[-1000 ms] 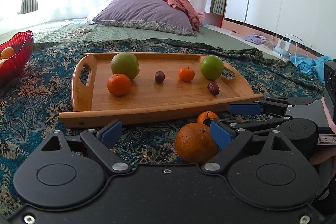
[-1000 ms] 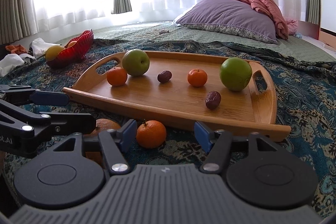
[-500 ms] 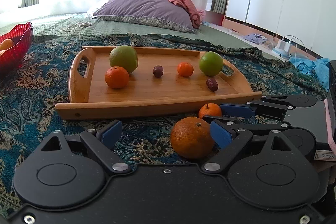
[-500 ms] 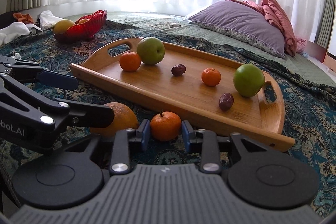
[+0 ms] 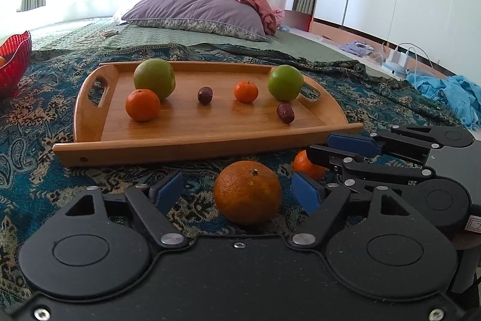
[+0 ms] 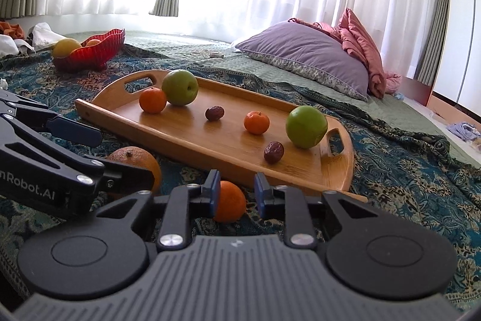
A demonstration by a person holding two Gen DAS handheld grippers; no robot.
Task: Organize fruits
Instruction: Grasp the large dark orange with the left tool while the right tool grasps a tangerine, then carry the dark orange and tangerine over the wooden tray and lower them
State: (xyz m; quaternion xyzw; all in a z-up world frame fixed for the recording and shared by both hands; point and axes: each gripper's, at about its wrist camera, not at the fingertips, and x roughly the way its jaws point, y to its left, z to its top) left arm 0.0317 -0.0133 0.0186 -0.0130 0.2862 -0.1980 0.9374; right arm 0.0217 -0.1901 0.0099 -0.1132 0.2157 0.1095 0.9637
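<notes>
Two loose fruits lie on the teal paisley bedspread (image 5: 36, 122) just in front of the shallow bamboo tray with cut-out handles (image 6: 168, 128), presumably waiting to join the two green apples, two small oranges and two dark dates already spaced along it. The right tongs (image 6: 234, 194) have just been closing to a narrow gap around the small bright mandarin (image 6: 230, 202); the left blue pad touches it, while a sliver of space shows at the other, so I judge the grip not quite made. The left tongs (image 5: 237, 193) have just been closing too but stand fairly wide, straddling the large dull-skinned orange (image 5: 248, 191) without touching it, likely so both fruits can be lifted together. White lettering on the left tongs' arm reads "nRobot.AI", cut off at the frame edge. A red ribbed glass bowl (image 6: 90, 51) holding yellowish fruit sits well apart.
</notes>
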